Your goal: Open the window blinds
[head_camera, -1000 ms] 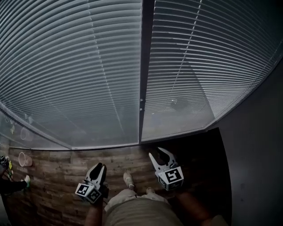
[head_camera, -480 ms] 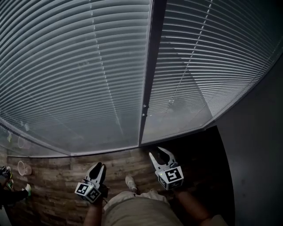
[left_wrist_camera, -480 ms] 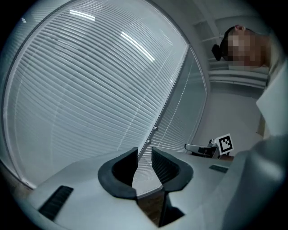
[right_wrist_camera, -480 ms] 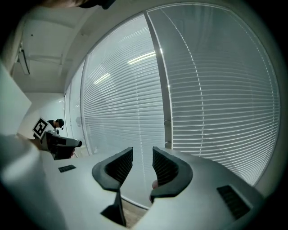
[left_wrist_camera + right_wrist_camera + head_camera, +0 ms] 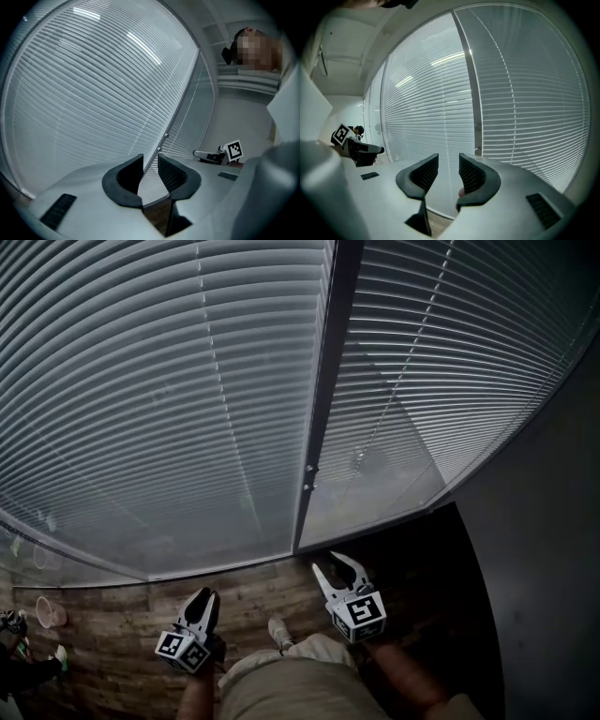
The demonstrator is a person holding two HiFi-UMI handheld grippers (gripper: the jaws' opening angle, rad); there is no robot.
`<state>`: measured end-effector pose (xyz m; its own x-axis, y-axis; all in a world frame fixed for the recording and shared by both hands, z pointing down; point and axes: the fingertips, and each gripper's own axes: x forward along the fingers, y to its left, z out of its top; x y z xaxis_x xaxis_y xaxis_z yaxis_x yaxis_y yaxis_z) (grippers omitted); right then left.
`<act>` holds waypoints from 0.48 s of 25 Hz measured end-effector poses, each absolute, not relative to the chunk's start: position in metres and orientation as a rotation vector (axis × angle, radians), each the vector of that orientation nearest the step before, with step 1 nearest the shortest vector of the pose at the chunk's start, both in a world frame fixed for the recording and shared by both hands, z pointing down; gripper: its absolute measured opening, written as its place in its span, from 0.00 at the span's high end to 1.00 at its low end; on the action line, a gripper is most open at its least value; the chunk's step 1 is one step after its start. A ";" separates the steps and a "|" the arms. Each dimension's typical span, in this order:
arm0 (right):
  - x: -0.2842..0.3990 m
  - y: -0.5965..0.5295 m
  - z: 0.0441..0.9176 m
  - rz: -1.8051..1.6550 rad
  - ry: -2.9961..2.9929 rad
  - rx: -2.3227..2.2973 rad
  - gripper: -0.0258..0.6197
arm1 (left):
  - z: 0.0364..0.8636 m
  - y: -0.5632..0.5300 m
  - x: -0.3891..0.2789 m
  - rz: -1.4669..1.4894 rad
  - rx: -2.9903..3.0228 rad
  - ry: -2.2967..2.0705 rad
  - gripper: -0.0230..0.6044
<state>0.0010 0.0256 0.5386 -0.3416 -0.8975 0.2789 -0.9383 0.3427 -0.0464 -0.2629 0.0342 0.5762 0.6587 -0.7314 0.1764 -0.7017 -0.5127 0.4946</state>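
Observation:
Horizontal slatted window blinds hang shut in two panels, a wide left panel [image 5: 169,399] and a right panel [image 5: 441,381]. A dark frame post [image 5: 323,390] with two small knobs [image 5: 308,477] stands between them. My left gripper [image 5: 206,597] is low over the floor, short of the left panel, open and empty. My right gripper [image 5: 330,564] is held near the foot of the post, also open with nothing between its jaws. The left gripper [image 5: 149,161] looks toward the post, and the right gripper [image 5: 449,163] faces the blinds. Neither touches the slats.
Wood-plank floor [image 5: 112,615] runs along the window's foot. A dark wall [image 5: 553,540] closes the right side. A clear cup [image 5: 47,612] and small items lie on the floor at far left. My shoe [image 5: 278,632] shows between the grippers.
The blinds have drawn closer and the post has shifted right in the head view. Both grippers have moved slightly toward the window; their jaws stand as before.

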 end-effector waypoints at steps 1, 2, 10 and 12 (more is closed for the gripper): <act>-0.001 0.024 0.538 0.289 -2.400 1.667 0.74 | 0.576 0.033 -0.265 -0.082 2.340 -1.107 0.79; -0.003 0.023 0.537 0.285 -2.399 1.669 0.74 | 0.576 0.031 -0.266 -0.089 2.340 -1.105 0.79; -0.009 0.021 0.529 0.266 -2.389 1.672 0.74 | 0.573 0.029 -0.275 -0.101 2.338 -1.099 0.79; -0.008 0.020 0.534 0.269 -2.389 1.666 0.74 | 0.575 0.029 -0.272 -0.103 2.336 -1.099 0.79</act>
<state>-0.0081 0.0196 0.5341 -0.3352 -0.8998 0.2794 -0.9394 0.3419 -0.0258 -0.2722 0.0293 0.5753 0.6629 -0.7318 0.1583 -0.6895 -0.5142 0.5100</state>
